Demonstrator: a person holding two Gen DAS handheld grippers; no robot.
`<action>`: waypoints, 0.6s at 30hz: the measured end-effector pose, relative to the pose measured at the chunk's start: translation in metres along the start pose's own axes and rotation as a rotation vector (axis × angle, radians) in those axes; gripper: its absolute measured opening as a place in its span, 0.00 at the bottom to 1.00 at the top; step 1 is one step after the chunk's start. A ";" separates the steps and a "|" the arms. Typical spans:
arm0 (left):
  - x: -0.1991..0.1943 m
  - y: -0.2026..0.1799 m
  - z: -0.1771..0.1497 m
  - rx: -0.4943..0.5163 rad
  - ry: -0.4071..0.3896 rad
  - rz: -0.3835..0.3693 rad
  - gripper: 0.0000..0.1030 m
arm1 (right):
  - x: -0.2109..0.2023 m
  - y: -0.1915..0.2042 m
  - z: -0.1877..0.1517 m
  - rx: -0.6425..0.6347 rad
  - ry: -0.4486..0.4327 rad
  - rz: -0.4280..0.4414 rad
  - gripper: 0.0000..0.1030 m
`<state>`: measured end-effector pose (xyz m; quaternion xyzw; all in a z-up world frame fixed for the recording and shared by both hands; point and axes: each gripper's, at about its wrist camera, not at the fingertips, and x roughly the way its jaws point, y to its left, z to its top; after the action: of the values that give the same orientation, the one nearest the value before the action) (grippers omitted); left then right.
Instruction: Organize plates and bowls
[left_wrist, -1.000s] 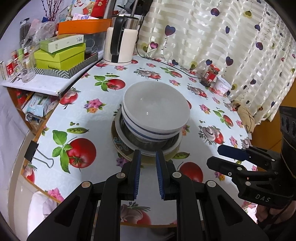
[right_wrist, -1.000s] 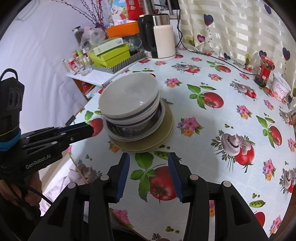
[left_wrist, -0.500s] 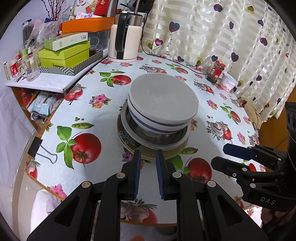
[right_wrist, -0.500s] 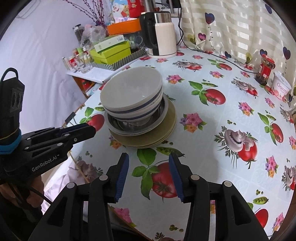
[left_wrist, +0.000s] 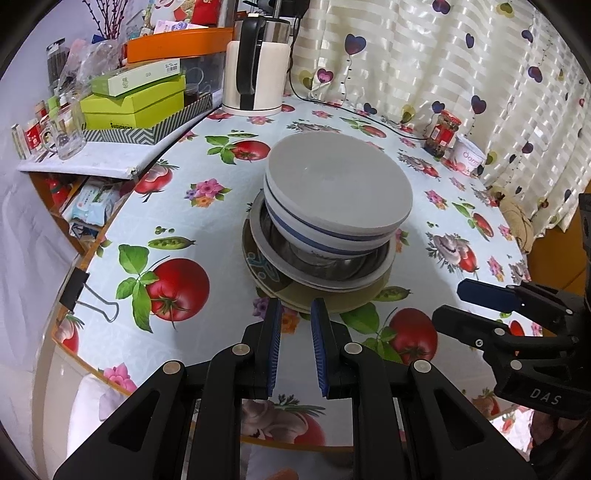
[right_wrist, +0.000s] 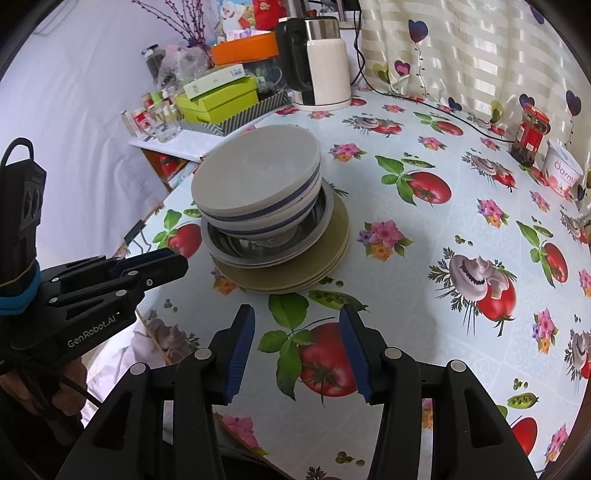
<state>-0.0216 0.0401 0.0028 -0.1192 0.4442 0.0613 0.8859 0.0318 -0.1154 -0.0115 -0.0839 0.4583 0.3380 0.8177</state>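
Note:
One stack stands mid-table: white bowls with blue stripes (left_wrist: 340, 192) (right_wrist: 258, 181) nested in a steel bowl (left_wrist: 325, 258) (right_wrist: 258, 243), on a white plate and olive plates (left_wrist: 317, 299) (right_wrist: 317, 269). My left gripper (left_wrist: 295, 314) is open a narrow gap and empty, just in front of the stack's near edge; it also shows in the right wrist view (right_wrist: 162, 266). My right gripper (right_wrist: 297, 321) is open wider and empty, short of the plates; it also shows in the left wrist view (left_wrist: 469, 302).
A white kettle (left_wrist: 255, 74) (right_wrist: 321, 70) with its cord stands at the back. Green boxes (left_wrist: 136, 103) and jars fill a side shelf on the left. A red-lidded jar (right_wrist: 528, 136) and a yogurt tub (right_wrist: 561, 170) stand by the curtain. A binder clip (left_wrist: 81, 295) grips the table edge.
Both grippers have drawn back slightly and risen; the stack sits a little farther off in both views. The stack itself has not moved, and the jaw gaps are the same.

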 end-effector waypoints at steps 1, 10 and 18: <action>0.000 0.000 0.000 0.001 0.001 -0.001 0.17 | 0.000 0.000 0.000 0.001 0.001 0.000 0.46; 0.003 -0.003 0.000 0.013 0.009 0.015 0.16 | 0.004 -0.003 0.000 0.003 0.008 0.000 0.48; 0.004 -0.003 0.001 0.015 0.011 0.020 0.16 | 0.007 -0.002 -0.001 0.004 0.012 0.003 0.48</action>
<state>-0.0183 0.0373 0.0004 -0.1084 0.4506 0.0660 0.8837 0.0352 -0.1143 -0.0175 -0.0837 0.4641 0.3376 0.8147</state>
